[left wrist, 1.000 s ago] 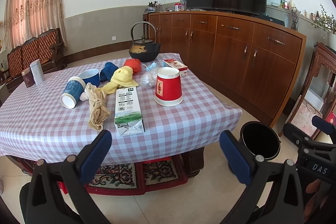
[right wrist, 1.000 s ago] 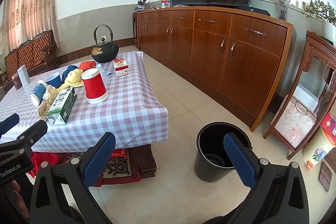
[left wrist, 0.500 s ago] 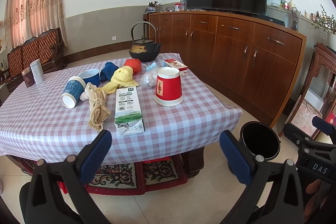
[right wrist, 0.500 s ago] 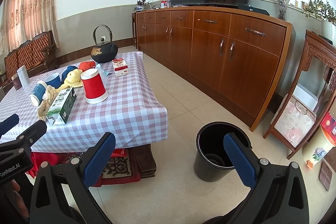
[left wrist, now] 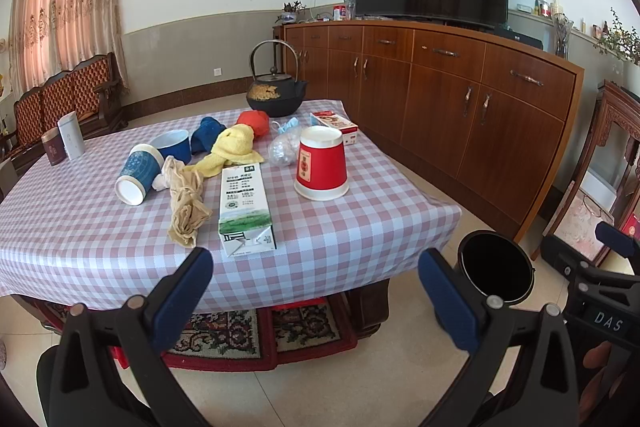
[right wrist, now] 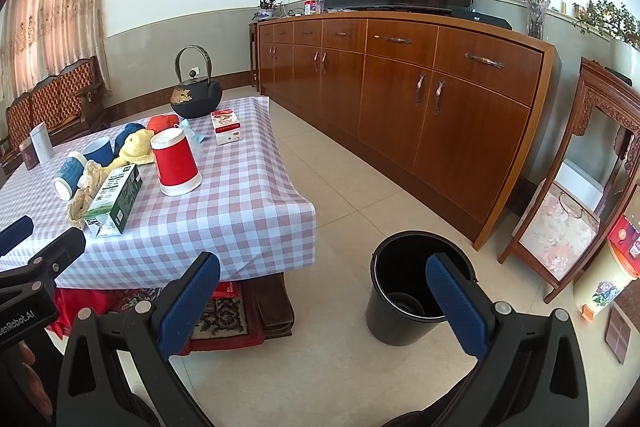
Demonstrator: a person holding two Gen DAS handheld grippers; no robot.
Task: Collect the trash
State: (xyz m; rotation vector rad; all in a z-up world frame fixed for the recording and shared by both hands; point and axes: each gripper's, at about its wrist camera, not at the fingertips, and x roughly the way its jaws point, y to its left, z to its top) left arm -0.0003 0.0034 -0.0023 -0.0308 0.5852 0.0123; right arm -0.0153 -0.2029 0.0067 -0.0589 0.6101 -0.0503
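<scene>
On the checked table (left wrist: pixel 360 227) lie a green-and-white milk carton (left wrist: pixel 245 211), an upturned red paper cup (left wrist: pixel 321 163), a tipped blue paper cup (left wrist: pixel 138 174), a crumpled beige rag (left wrist: pixel 185 205), a yellow cloth (left wrist: pixel 236 149) and a clear plastic wrapper (left wrist: pixel 282 149). A black bin (right wrist: pixel 408 291) stands on the floor right of the table. My left gripper (left wrist: pixel 314 287) is open, held short of the table's near edge. My right gripper (right wrist: pixel 324 291) is open above the floor, beside the bin, holding nothing.
A black iron kettle (left wrist: pixel 276 93), a small red-and-white box (left wrist: pixel 334 123), a blue bowl (left wrist: pixel 172 145) and two canisters (left wrist: pixel 64 143) also stand on the table. A long wooden sideboard (right wrist: pixel 420 95) with a TV runs along the right. A patterned rug (left wrist: pixel 256 331) lies under the table.
</scene>
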